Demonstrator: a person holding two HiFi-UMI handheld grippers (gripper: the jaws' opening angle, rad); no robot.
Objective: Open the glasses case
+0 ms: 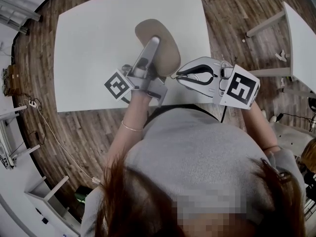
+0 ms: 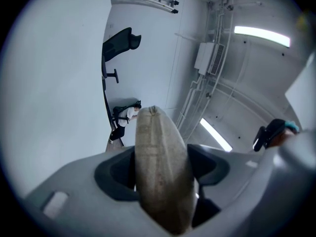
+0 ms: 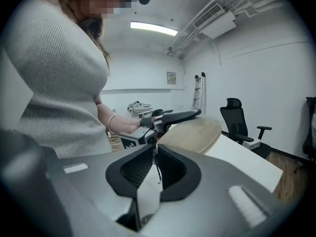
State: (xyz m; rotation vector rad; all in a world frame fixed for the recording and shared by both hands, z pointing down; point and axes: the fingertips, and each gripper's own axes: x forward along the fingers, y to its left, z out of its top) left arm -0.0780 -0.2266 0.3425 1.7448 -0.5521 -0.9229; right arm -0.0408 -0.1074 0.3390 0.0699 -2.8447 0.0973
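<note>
Left gripper [image 1: 154, 42] clamps the tan glasses case [image 1: 170, 48] over the white table [image 1: 94, 48], while the right gripper [image 1: 178, 76] pinches a thin dark cord [image 3: 157, 168] beside it.

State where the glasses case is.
Head view, centre: the glasses case is clamped in the left gripper over the white table, the right gripper just to its right.

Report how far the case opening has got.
Done: the glasses case is clamped in the left gripper, over the table. In hand: the right gripper, close beside the case, is shut on a thin dark cord that seems to lead to the case's edge. Left: no view shows a gap in the case, so it still has to be opened.
</note>
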